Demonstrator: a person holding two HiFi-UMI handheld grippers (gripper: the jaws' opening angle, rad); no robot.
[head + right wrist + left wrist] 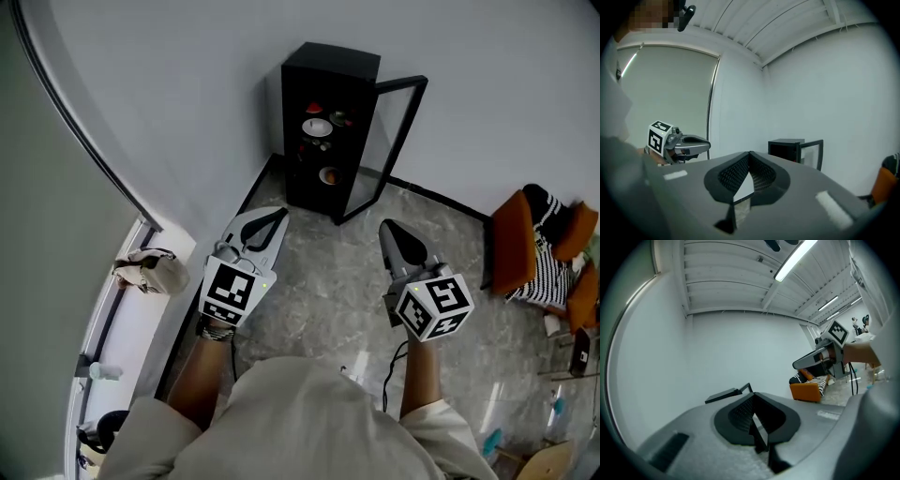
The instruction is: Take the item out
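Observation:
A black cabinet [323, 103] stands against the white wall, and its glass door [392, 141] is swung open to the right. On its shelves I see a white bowl [317, 127], a dark dish [340, 119] and an orange-lined bowl [328, 175]. My left gripper [279, 215] hovers over the floor just short of the cabinet's lower left, jaws together, nothing held. My right gripper [386, 227] hangs to the right, below the open door, shut and empty. The right gripper view shows the cabinet [787, 149] beyond the closed jaw tips [749, 153].
Orange chairs with a striped cloth [542, 251] stand at the right. A window ledge [122, 328] at the left carries a beige bag [150, 272] and a bottle [103, 372]. A cable [387, 375] trails over the grey marble floor [328, 300].

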